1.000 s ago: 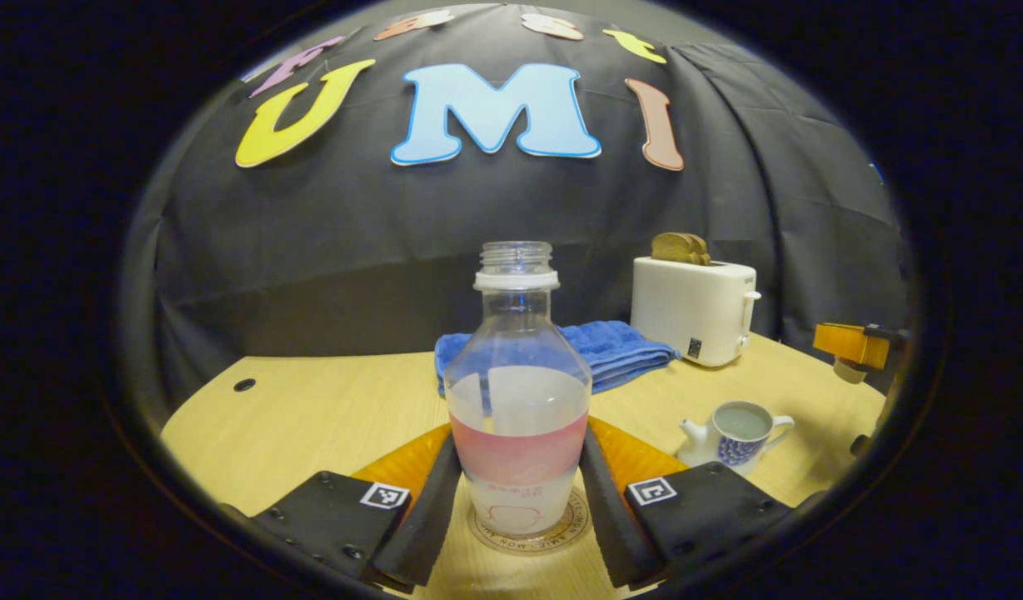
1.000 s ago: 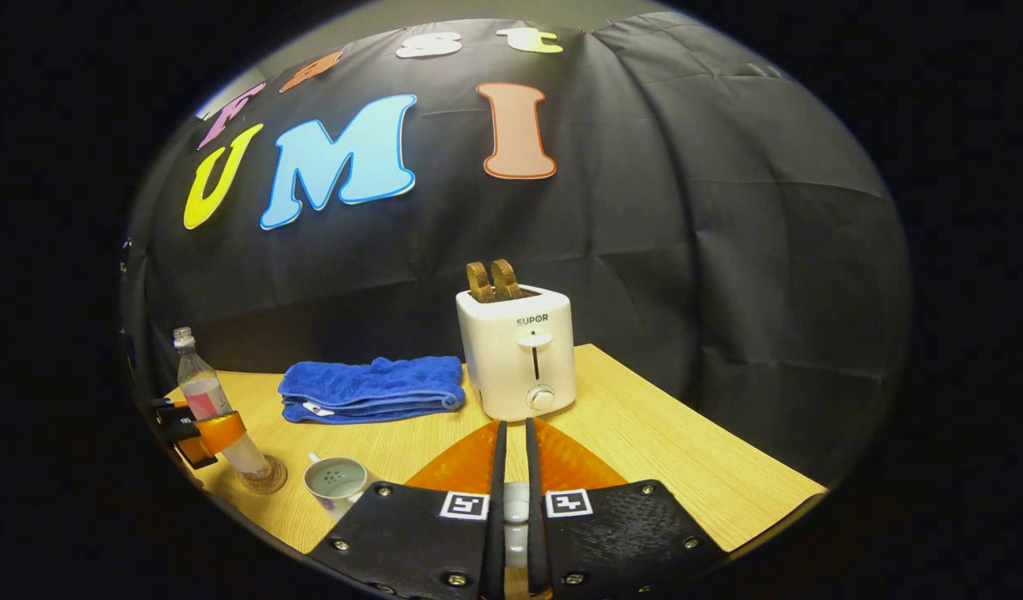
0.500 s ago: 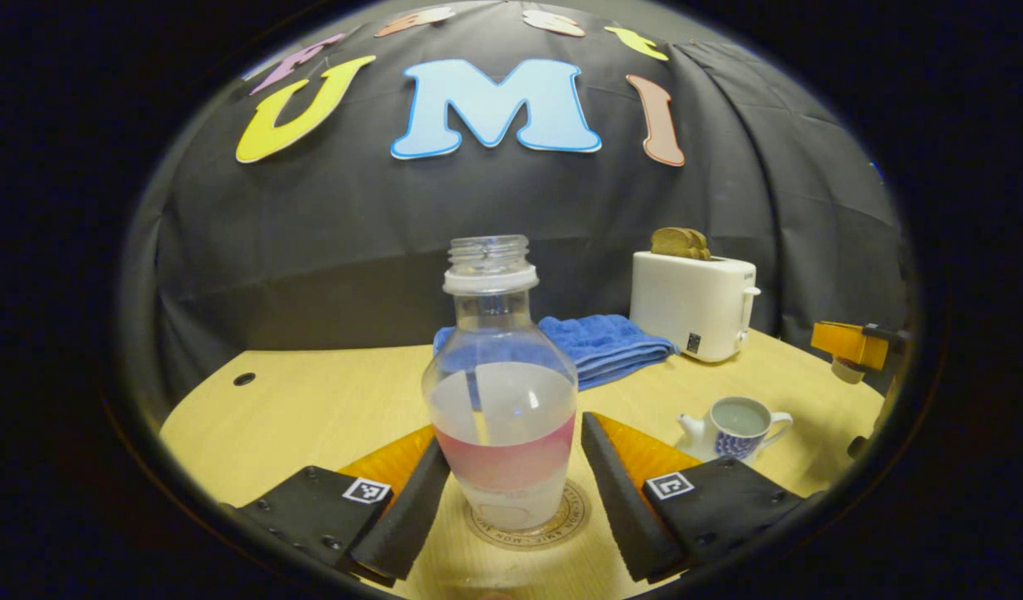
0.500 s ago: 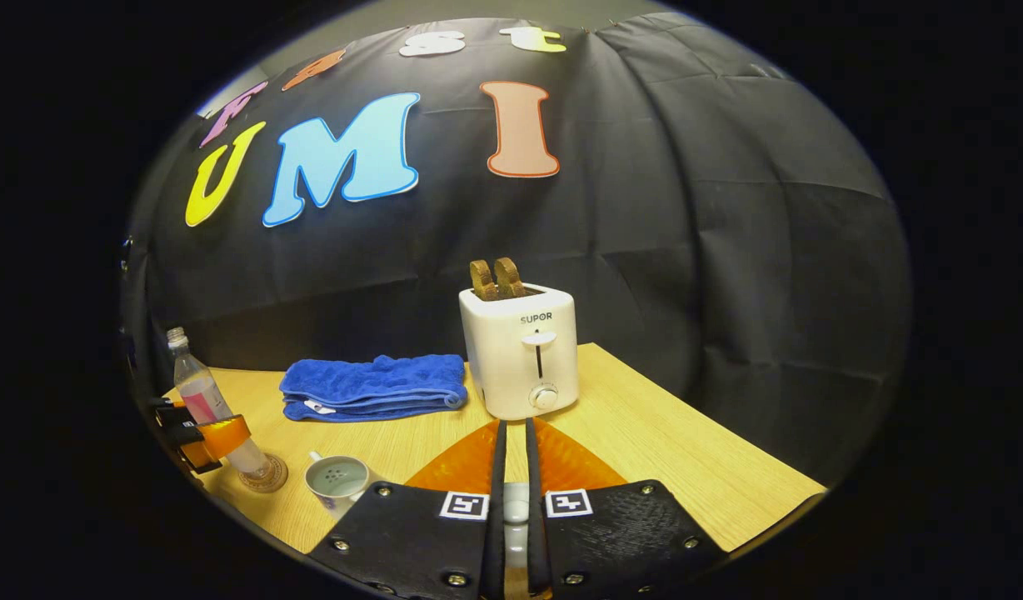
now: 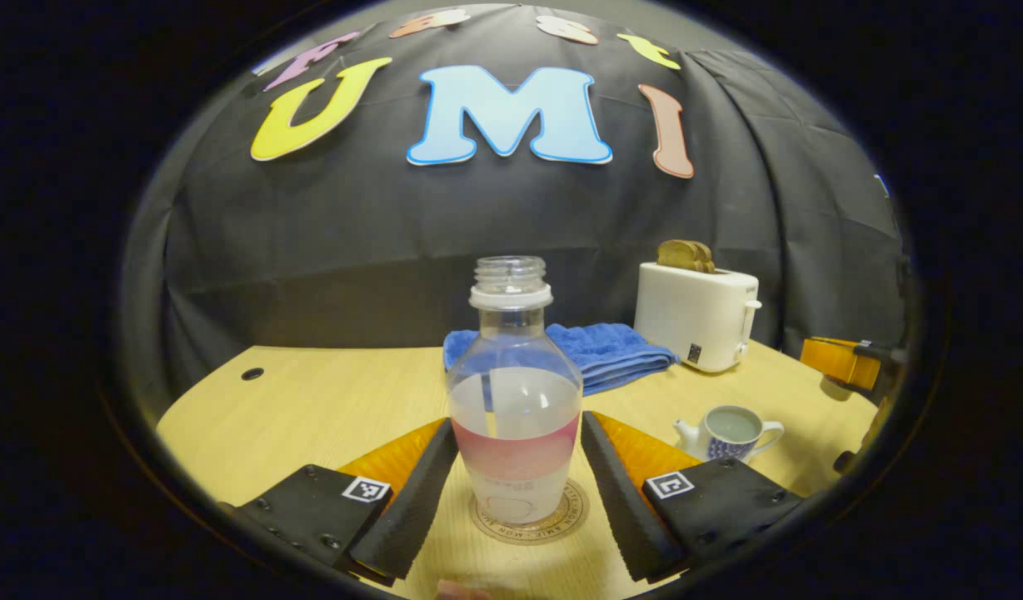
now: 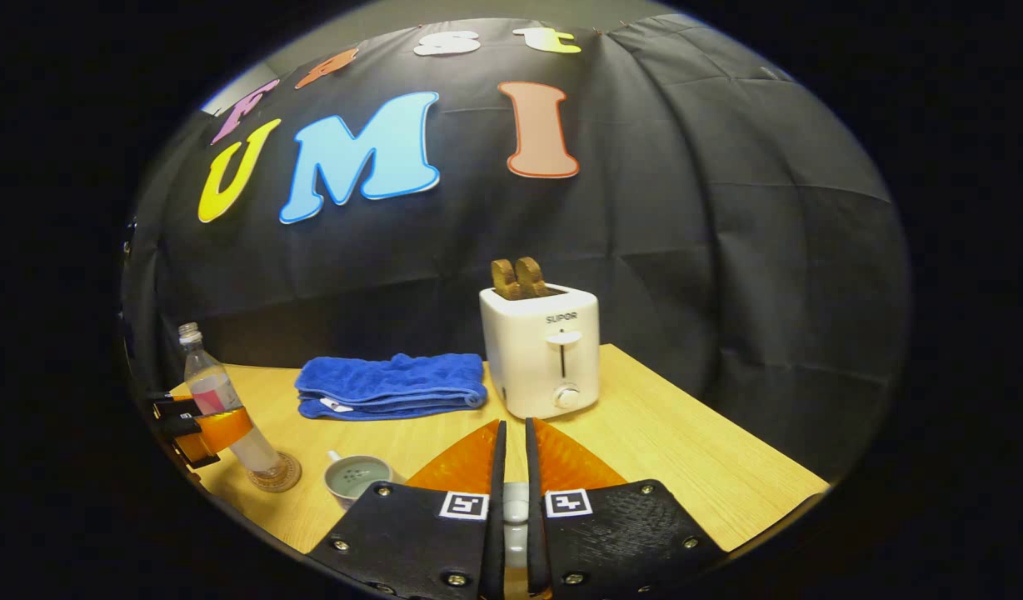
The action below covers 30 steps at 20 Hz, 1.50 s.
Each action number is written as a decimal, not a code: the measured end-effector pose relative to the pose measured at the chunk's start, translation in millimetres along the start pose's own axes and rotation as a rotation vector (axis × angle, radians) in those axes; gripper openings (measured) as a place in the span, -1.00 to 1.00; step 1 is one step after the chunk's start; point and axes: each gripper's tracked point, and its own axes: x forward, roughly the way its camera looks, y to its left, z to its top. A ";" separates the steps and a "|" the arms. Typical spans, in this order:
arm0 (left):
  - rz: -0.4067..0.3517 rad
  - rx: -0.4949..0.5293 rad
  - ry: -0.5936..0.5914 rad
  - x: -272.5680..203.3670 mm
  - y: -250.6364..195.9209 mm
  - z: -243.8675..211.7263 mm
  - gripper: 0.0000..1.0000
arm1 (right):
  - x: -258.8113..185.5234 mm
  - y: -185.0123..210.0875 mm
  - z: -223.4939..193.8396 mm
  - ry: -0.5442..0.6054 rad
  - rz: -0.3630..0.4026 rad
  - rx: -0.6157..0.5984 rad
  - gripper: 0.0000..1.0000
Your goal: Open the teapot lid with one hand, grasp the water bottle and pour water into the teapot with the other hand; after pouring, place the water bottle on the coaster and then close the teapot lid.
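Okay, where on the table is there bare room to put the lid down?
Bare wood lies left of the water bottle, and right of the toaster toward the table edge. It is crowded around the teapot, coaster and blue towel.

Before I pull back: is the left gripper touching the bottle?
Apart: the left gripper view shows table between both fingers and the bottle on its coaster.

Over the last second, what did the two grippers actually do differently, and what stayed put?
The left gripper opened off the water bottle, its fingers now apart from the sides. The bottle stayed upright on the coaster. The right gripper stayed shut on the teapot lid. The teapot stayed open with water in it; the toaster and the towel did not move.
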 end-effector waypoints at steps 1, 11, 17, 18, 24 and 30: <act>0.005 -0.002 -0.008 -2.8 1.2 0.8 1.00 | 0.6 5.8 -2.4 0.002 0.015 -0.007 -0.79; -0.010 -0.018 -0.063 -25.5 -2.3 -1.2 1.00 | -5.3 62.7 6.1 -0.042 0.194 0.024 -0.79; 0.019 -0.026 -0.095 -36.8 7.7 4.5 1.00 | 8.9 95.3 11.7 -0.078 0.236 -0.011 -0.79; 0.021 -0.024 -0.105 -37.3 8.9 7.2 1.00 | 13.6 100.5 10.8 -0.078 0.241 -0.024 -0.79; 0.009 -0.030 -0.114 -36.7 6.2 6.4 1.00 | 41.1 117.4 -7.7 -0.039 0.269 -0.043 -0.79; -0.013 -0.047 -0.109 -35.8 -0.9 3.7 1.00 | 52.3 125.8 -21.3 0.000 0.308 0.056 -0.79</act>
